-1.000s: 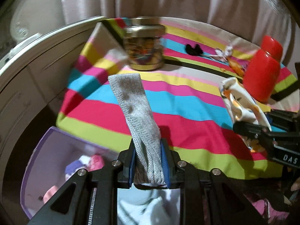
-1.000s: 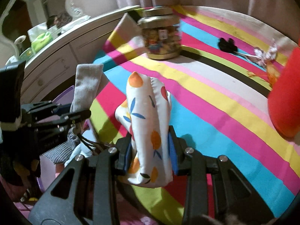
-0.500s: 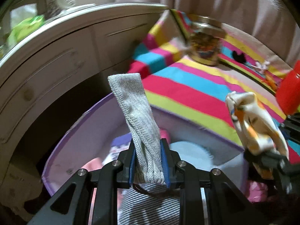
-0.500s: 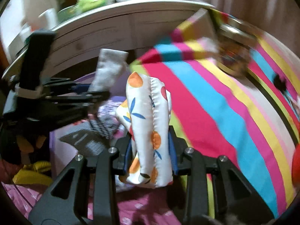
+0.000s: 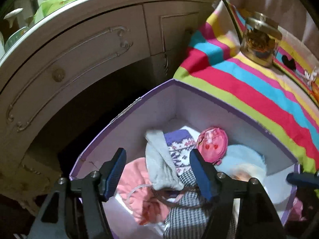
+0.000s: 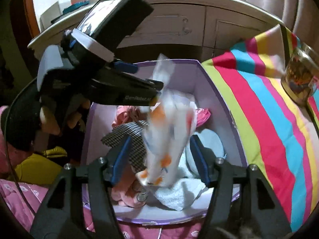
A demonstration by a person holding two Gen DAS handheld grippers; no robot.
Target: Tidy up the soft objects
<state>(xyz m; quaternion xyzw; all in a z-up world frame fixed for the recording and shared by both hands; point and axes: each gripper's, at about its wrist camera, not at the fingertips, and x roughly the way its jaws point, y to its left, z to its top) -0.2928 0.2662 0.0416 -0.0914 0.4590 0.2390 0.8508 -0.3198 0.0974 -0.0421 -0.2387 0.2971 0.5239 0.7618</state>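
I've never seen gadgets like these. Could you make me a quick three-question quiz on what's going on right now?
1. True or false: both claws, left and right, are open.
2. Where does the grey sock lie? A) on the striped cloth B) in the purple box C) on the dresser
3. Fill in: the blurred floral pouch is above the ____.

Key: 1 true; 2 B; 3 box.

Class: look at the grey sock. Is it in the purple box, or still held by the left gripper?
In the box. The grey sock lies on the other clothes, and the left gripper is open, its blue pads well clear of it.
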